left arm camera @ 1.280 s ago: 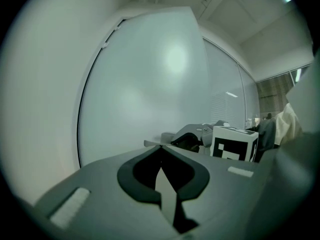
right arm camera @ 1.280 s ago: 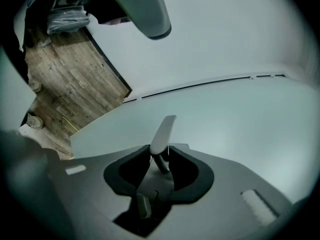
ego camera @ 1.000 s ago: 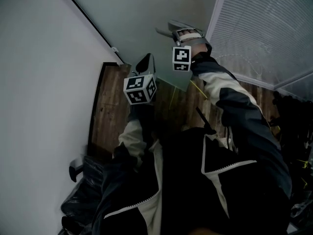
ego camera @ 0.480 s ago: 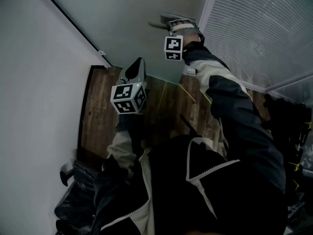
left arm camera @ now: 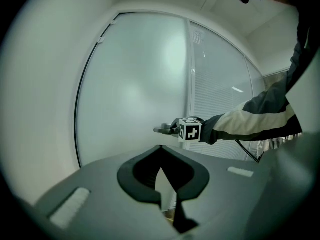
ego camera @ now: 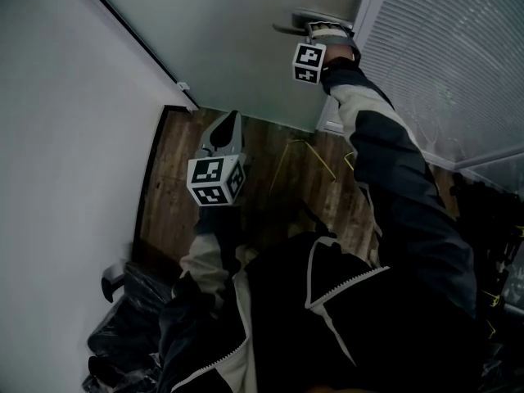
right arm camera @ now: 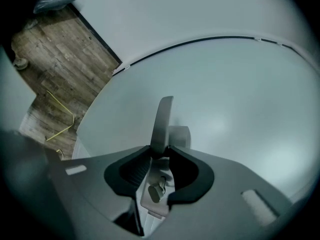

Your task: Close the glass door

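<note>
The frosted glass door (ego camera: 237,47) fills the top of the head view, and its metal lever handle (ego camera: 288,28) sticks out to the left. My right gripper (ego camera: 315,24) is shut on that handle with the arm stretched out. In the right gripper view the lever (right arm camera: 162,119) stands upright, pinched between the jaws, which have just closed a little further on it. My left gripper (ego camera: 225,133) hangs lower, apart from the door. Its tips meet, with nothing between them (left arm camera: 160,146). The left gripper view shows the door (left arm camera: 135,84) and the handle (left arm camera: 161,130).
A white wall (ego camera: 65,137) runs along the left. A window with blinds (ego camera: 442,64) stands to the right of the door. Below lies wooden floor (ego camera: 270,170) with a thin yellow wire (ego camera: 286,150). Dark bags (ego camera: 123,334) sit at the lower left.
My right gripper has travelled with the handle away from me, and the door has swung with it. The left gripper has hardly shifted.
</note>
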